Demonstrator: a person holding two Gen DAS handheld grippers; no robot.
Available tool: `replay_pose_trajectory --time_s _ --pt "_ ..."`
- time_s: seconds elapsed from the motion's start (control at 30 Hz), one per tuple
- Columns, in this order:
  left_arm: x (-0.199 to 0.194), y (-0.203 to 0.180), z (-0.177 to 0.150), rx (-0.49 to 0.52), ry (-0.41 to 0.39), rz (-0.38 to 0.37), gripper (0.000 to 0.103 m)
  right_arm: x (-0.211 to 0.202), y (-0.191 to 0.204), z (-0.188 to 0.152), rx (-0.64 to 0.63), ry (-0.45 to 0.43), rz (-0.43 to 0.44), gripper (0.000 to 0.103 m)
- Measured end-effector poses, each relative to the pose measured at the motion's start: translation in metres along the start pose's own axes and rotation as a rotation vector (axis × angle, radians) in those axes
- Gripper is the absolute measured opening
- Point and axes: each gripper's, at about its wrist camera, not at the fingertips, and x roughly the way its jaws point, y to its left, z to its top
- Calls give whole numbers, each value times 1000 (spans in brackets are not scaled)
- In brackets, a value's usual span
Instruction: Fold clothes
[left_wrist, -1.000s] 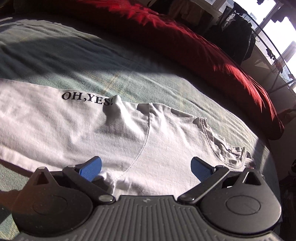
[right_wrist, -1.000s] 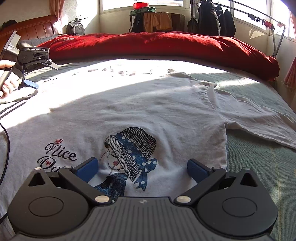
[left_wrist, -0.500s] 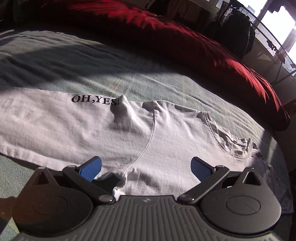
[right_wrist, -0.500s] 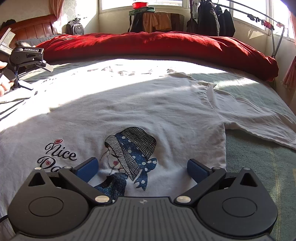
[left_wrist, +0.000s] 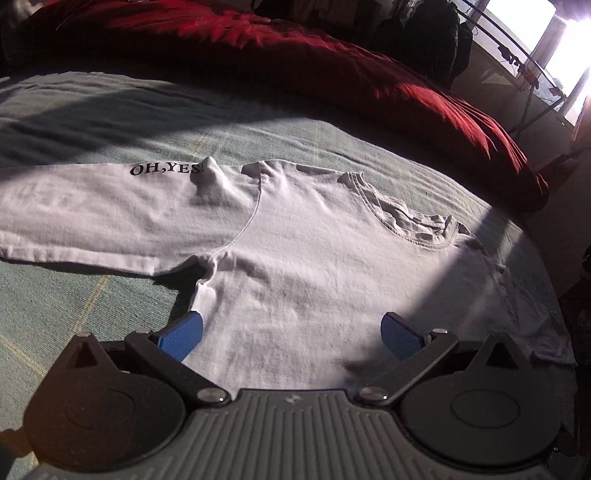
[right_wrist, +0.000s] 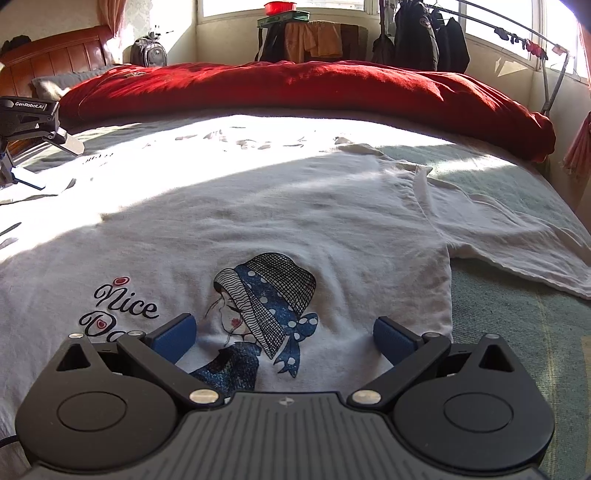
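White T-shirt (right_wrist: 258, 221) flat on bed (right_wrist: 517, 332), collar (left_wrist: 406, 221) toward red duvet (right_wrist: 295, 88); left claw (left_wrist: 291, 334), right claw (right_wrist: 284, 336) both wide, empty.

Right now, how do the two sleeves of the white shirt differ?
The left sleeve carries black "OH,YES!" lettering and has a small raised peak of cloth; the right sleeve shows no print and lies flatter. Both are white, spread outward on the green bed cover.

A white T-shirt (right_wrist: 295, 206) lies spread flat, print side up, on the bed (right_wrist: 517, 332): hatted-girl graphic, "Nice" script, "OH,YES!" on one outstretched sleeve (left_wrist: 92, 218).
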Motion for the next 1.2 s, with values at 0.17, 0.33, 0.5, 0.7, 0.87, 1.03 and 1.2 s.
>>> replay_pose_trajectory --time_s 0.17,0.33,0.5,0.7,0.87,1.03,1.2 --pt "-45 -27 -25 168 -24 7 102 -20 18 2 -40 -42 5 103" --pt "-67 -41 -55 317 -65 59 102 -53 41 -15 -13 -54 42 103" --pt "-62 -43 -80 380 -76 56 102 -65 65 -35 -32 12 49 103" --pt "-30 -42 -108 420 -74 83 102 -52 74 -52 16 94 28 103" --pt "-7 -34 -126 375 -9 31 102 -49 75 -52 56 110 9 103" --pt "-11 -28 -131 378 -27 3 102 -49 78 -53 49 109 -12 103" --pt "-22 -18 -130 345 -39 -29 102 -49 79 -54 45 102 -21 103"
